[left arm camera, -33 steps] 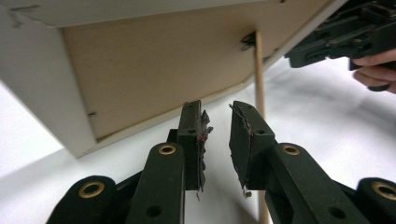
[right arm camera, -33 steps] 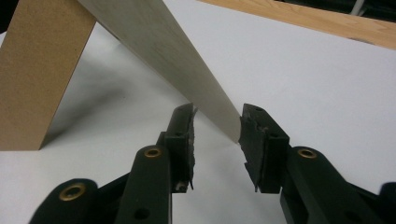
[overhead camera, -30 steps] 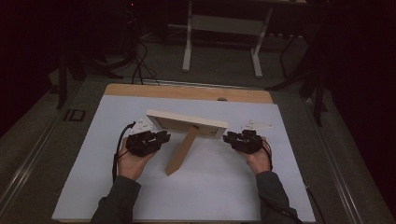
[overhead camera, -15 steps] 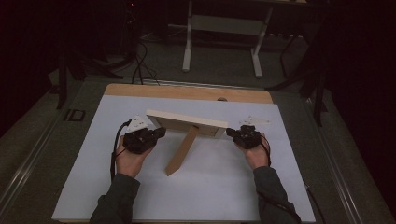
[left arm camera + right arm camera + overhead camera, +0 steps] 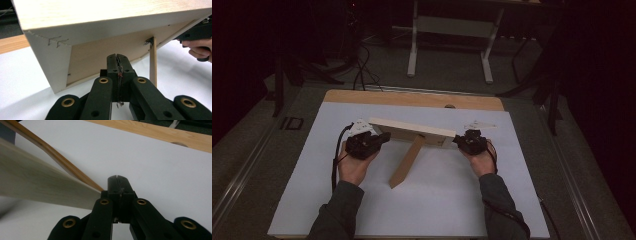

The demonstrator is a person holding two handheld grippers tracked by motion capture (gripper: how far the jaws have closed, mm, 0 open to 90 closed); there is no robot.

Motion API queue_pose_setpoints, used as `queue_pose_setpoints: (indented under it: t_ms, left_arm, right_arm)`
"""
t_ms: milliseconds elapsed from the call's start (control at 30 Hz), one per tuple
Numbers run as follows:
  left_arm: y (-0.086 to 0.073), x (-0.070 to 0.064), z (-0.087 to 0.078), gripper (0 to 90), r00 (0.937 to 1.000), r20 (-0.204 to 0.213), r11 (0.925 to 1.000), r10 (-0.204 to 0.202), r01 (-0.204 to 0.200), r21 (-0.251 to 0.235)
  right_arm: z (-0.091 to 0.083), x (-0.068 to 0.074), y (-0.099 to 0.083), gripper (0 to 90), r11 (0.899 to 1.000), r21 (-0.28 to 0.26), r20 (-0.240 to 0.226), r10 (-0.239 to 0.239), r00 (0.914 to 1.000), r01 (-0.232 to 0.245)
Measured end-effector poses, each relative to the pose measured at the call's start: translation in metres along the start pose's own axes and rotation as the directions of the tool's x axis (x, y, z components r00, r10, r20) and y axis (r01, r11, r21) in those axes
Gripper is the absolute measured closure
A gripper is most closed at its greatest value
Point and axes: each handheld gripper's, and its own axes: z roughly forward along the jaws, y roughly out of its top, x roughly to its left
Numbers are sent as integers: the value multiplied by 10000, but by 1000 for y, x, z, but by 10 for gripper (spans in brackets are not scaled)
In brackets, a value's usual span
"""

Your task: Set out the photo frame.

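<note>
Picture frame propped near the desk's back edge, both grippers at its ends.

The frame (image 5: 412,131) leans on its stand (image 5: 408,161); left gripper (image 5: 117,58) and right gripper (image 5: 117,180) look clenched, grasping nothing, so any lifting or laying flat seems undone.

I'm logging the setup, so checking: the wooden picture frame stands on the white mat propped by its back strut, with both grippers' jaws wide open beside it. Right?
Not quite. The jaws of both are shut, empty, as the left gripper view and right gripper view show. The left gripper and right gripper sit beside the wooden picture frame, which stands on the white mat propped by its back strut.
</note>
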Motion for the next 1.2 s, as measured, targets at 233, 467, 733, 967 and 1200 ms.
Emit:
queue_pose_setpoints:
  t_ms: [233,467,733,967,1200]
  left_arm:
    - [4,-1,3,900,9999,-66,9999,-85,84,-85]
    - [10,-4,8,900,9999,-141,9999,97,-96,74]
    - [14,-8,12,900,9995,-170,9995,264,-261,177]
    - [15,-9,16,900,9995,-116,9991,304,-300,301]
    - [15,-10,20,900,9994,-122,9987,323,-318,407]
  right_arm:
    - [5,-2,2,899,9998,172,110,17,9999,-19]
    - [7,-5,3,899,9996,74,-75,290,9996,-290]
    - [8,-2,6,898,9997,86,-261,224,9994,-222]
    - [9,-1,5,898,9996,94,-323,259,9991,-256]
    - [9,-1,5,898,9994,41,-385,356,9986,-354]
